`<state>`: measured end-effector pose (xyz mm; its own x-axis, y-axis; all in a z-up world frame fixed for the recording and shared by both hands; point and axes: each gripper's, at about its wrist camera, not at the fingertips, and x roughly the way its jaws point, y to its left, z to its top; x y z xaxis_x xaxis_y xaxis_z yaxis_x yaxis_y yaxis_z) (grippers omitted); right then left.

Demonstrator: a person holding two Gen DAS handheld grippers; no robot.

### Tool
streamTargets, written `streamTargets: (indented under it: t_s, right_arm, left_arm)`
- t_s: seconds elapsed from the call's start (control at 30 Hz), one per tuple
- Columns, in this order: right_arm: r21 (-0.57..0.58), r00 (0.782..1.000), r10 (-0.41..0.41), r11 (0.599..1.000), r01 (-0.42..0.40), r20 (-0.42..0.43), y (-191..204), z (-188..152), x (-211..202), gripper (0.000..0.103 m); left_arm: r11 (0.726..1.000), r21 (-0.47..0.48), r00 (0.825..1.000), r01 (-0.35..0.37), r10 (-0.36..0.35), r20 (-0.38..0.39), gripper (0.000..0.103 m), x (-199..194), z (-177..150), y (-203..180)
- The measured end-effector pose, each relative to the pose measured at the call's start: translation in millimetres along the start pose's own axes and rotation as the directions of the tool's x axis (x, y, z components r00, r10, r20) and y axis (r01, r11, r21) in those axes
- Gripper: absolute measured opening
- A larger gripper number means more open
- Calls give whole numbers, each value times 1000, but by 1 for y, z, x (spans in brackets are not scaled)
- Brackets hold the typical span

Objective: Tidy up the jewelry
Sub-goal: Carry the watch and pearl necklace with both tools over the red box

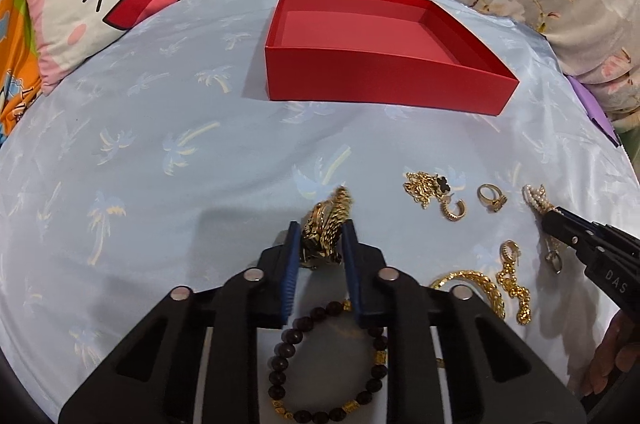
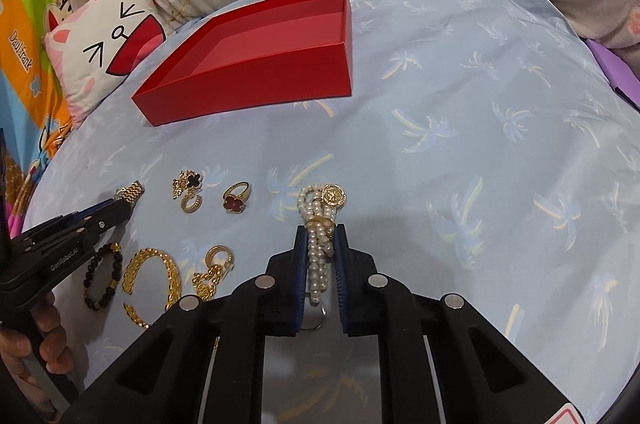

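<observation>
Gold is what your left gripper (image 1: 321,238) has hold of: its blue pads are closed narrow on a bunched gold watch band (image 1: 326,228) at the lower middle of the left view, the piece pinched between both fingers. Your right gripper (image 2: 321,244) is clamped just as tight on a pearl bracelet (image 2: 318,224), the strands squeezed between the pads at the lower middle of the right view, with its gold coin charm (image 2: 333,196) poking out past the fingertips.

Up the frame, the red box (image 1: 384,84) sits open on the pale blue cloth (image 1: 160,144), well apart from both grippers, and nothing shows inside it. You can see it upper left of centre in the right view too.

Everything else lies loose on the cloth between your two grippers. In the right view, a gold ring with a red stone (image 2: 237,198) sits left of the pearls, and further left a black clover earring (image 2: 188,184) touches a gold hoop (image 2: 191,203). Below those, along the lower left, a thick gold chain bracelet (image 2: 152,280) curls beside a second gold hoop and chain (image 2: 214,270), and a dark bead bracelet (image 2: 103,278) lies near your left gripper's arm. In the left view, those dark beads loop right under your fingers.

A cartoon cat pillow (image 1: 100,8) rests in the upper left, off the cloth's edge.
</observation>
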<state>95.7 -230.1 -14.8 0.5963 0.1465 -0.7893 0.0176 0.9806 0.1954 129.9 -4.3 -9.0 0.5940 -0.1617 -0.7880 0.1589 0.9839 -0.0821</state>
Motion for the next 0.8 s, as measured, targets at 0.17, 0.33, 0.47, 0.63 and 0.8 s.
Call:
streamTargets:
  t_s: [0.17,0.33,0.47,0.63,0.8]
  right_arm:
    - [7,1000,2,1000,-3,28,4,-1,-16,11]
    - [-5,998,6,1000,-5,65,12,1,-36,11]
    - [-16,995,18,1000,-16,102,21,7,-56,11]
    - [-37,988,24,999,-19,153,33,21,-76,11]
    - [-50,983,31,999,-22,180,41,33,-86,11]
  left_arm:
    - [1000,-11,1000,14,-14,-1,12,-8,-3,-1]
    - [999,-23,999,32,-31,13,11,-25,-4,-1]
    - [999,-16,998,44,-44,35,9,-46,2,-3]
    - [998,-7,995,64,-64,75,9,-72,19,-4]
    - [998,0,989,67,-67,133,9,-93,35,-1]
